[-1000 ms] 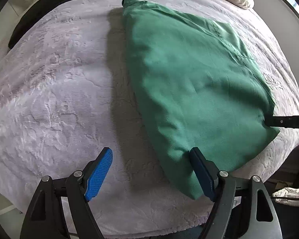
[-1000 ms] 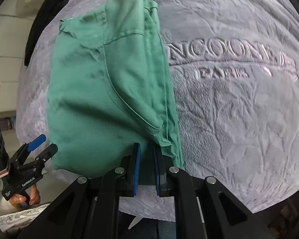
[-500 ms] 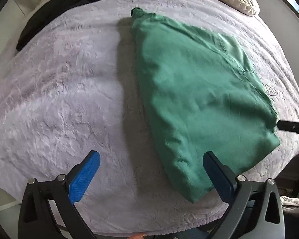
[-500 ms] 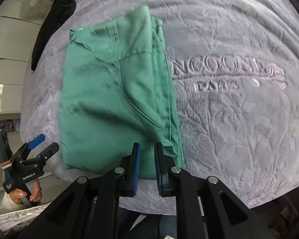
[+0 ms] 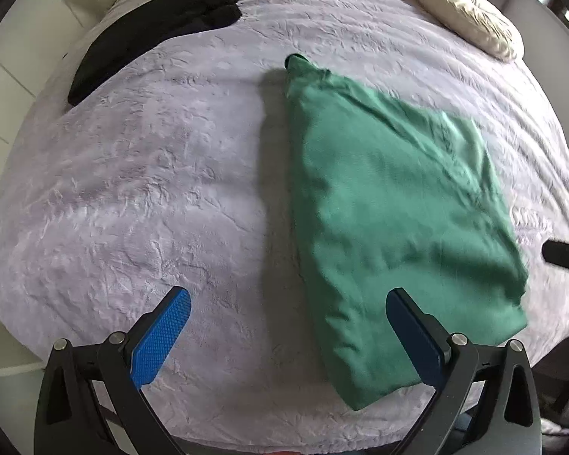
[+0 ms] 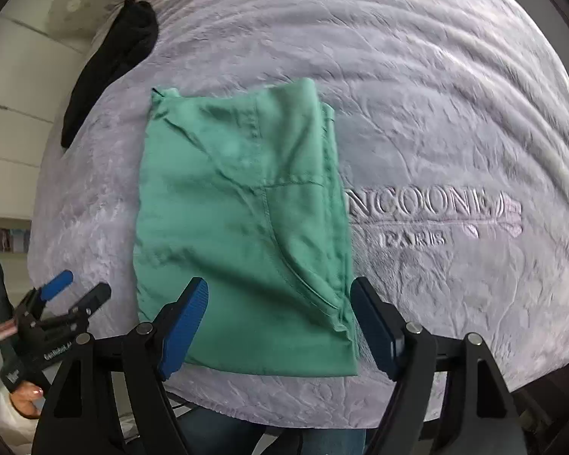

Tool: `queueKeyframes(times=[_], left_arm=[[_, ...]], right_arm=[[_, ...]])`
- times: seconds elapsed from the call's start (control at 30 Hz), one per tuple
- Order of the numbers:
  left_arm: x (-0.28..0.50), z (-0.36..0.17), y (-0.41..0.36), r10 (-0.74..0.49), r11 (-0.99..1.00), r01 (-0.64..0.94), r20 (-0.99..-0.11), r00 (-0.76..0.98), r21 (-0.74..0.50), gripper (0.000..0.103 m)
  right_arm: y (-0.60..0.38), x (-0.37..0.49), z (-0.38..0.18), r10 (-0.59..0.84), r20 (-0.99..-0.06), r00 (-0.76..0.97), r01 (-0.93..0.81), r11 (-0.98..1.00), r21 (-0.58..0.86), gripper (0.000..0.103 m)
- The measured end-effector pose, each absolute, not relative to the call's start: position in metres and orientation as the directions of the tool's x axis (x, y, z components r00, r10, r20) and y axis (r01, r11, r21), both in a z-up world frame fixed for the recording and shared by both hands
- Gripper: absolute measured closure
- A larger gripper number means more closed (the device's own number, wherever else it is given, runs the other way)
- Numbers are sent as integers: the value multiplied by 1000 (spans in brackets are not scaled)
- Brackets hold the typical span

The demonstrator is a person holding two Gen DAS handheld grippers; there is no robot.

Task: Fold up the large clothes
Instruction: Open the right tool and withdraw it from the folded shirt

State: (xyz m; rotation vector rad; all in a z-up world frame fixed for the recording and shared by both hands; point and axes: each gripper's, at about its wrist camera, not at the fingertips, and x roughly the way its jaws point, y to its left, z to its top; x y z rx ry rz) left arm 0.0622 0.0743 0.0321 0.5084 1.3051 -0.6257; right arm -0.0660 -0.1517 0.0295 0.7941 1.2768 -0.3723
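Note:
A green garment point(image 5: 390, 208) lies folded into a rough rectangle on the lilac bed cover point(image 5: 151, 189). My left gripper point(image 5: 287, 295) hovers open above the cloth's near left edge, its fingers spread wide and touching nothing. In the right wrist view the same garment point(image 6: 239, 220) shows a pocket seam. My right gripper point(image 6: 280, 284) hangs over its near right corner with jaws opening; the cloth lies below and between the pads, which do not press on it. The left gripper point(image 6: 81, 286) appears at that view's lower left, held by a hand point(image 6: 26, 402).
A black garment point(image 5: 159, 26) lies at the far left of the bed. Cream bedding point(image 5: 470, 19) sits at the far right. Embossed lettering point(image 6: 428, 208) marks the cover right of the green cloth. The bed's near edge runs just below both grippers.
Both grippers have risen away from the bed. The right jaws, shut on the garment's corner before, have let go and spread. The left jaws widened further.

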Motion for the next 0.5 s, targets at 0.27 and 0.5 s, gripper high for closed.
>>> queueKeyframes(times=[0.27, 0.5], left_arm=[[61, 40, 70, -122, 756, 655, -984, 127, -9, 0], [54, 45, 62, -122, 738, 675, -986, 113, -14, 0]], right_arm=[[-150, -65, 41, 75, -965, 252, 673, 703, 230, 0], [-152, -69, 41, 113, -964, 241, 688, 681, 251, 0]])
